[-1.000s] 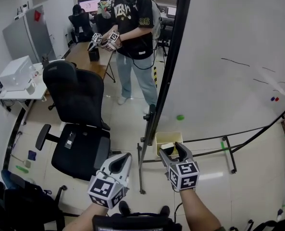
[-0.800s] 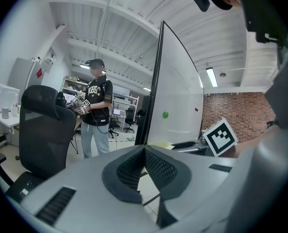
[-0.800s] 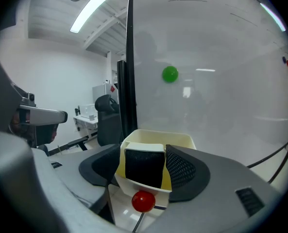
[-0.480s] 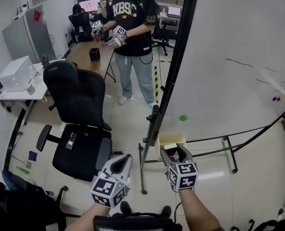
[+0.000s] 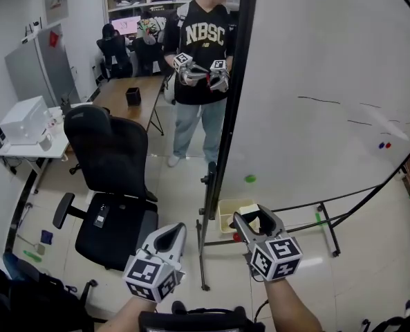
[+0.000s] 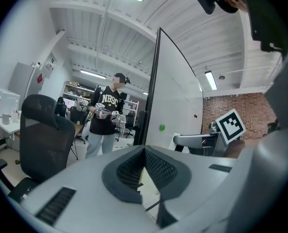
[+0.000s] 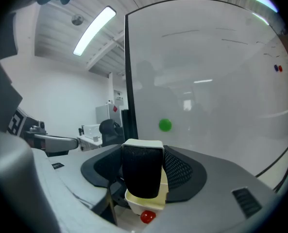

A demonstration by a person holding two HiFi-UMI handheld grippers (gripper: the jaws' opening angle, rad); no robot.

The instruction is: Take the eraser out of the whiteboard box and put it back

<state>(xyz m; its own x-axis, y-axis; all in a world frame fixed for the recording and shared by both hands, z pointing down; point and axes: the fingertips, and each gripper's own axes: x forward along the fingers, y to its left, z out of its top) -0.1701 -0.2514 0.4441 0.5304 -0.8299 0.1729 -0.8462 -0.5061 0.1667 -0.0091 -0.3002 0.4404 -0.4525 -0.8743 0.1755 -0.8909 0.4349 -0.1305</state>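
Note:
My right gripper [image 5: 252, 215] is shut on the eraser [image 5: 249, 209], a block with a white back and black felt. In the right gripper view the eraser [image 7: 142, 171] stands upright between the jaws of the right gripper [image 7: 143, 174], lifted just above the cream whiteboard box [image 7: 148, 201]. A red object [image 7: 146, 217] lies in that box. From the head view the box [image 5: 227, 210] hangs low on the whiteboard stand, right beside the jaws. My left gripper [image 5: 171, 230] hovers to the left with its jaws together and nothing in them, as the left gripper view [image 6: 144, 152] also shows.
The large whiteboard [image 5: 315, 81] fills the right side, with a green magnet [image 5: 249, 179] and red and blue magnets [image 5: 383, 144] on it. A black office chair [image 5: 111, 158] stands at left. A person [image 5: 201, 61] with two grippers stands by the board's edge, near a desk [image 5: 125, 92].
My right gripper has risen from the box with the eraser between its jaws. The person at the back has turned and stepped toward the board's edge.

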